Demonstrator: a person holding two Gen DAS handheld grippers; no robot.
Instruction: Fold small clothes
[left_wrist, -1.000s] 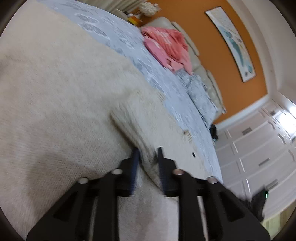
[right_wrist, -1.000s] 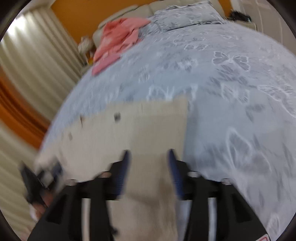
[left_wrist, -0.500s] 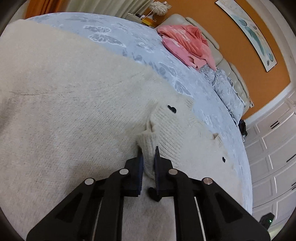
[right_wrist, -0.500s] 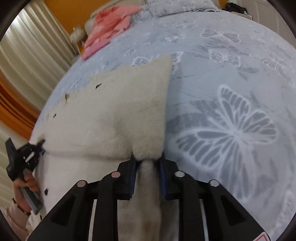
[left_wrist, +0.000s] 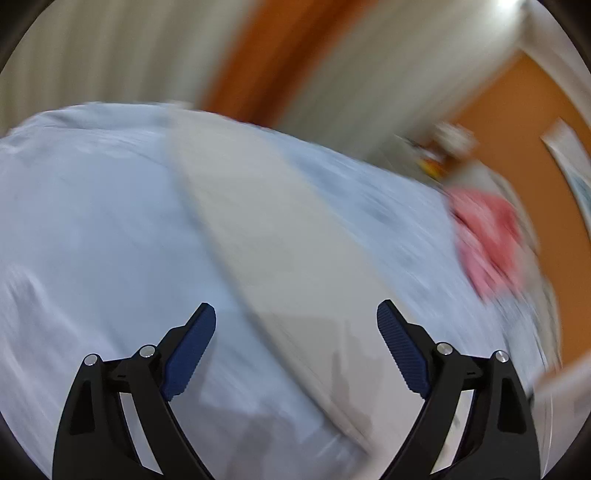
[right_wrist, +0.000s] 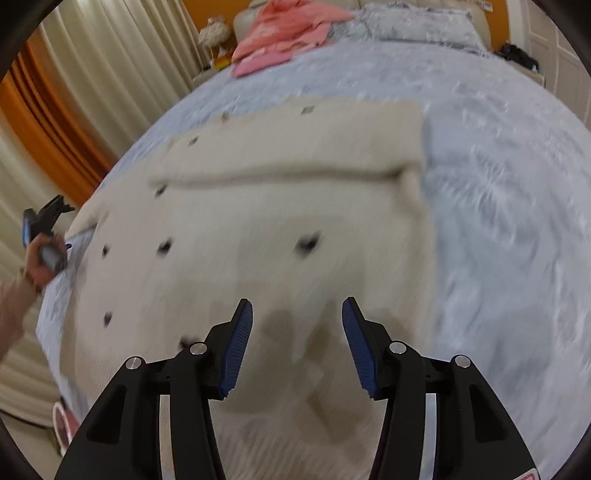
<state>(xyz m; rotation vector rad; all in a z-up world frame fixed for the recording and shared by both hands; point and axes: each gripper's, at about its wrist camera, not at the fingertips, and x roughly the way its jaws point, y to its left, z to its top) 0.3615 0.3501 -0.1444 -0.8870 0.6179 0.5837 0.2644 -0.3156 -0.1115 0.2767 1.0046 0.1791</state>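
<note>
Looking through the left wrist camera: the picture is very blurry.
Left tongs: the two blue pads are spread wide apart and pinch nothing.
Sweater in this view: the cream sweater lies as a long pale strip on the bed, reaching from between the pads up toward the far edge.
Bed cover: the light blue bed cover is on both sides of the strip.
Pink clothes: a pile of pink clothes sits far off at the right side of the bed.
Only this view shows: the edge of a picture on the wall, too blurry to make out.

Right wrist camera: this picture is less blurry.
Right tongs: the blue pads are spread apart above the sweater and pinch nothing.
Sweater in this view: the sweater lies flat in the middle of the bed, with one part folded over its top half and small dark buttons on it.
Only this view shows: the left tongs in a hand at the left edge of the sweater, and a pillow at the head of the bed just beside the pink clothes.
Bed cover here: the blue cover has a white pattern.
Writing: no words can be read in either view.
</note>
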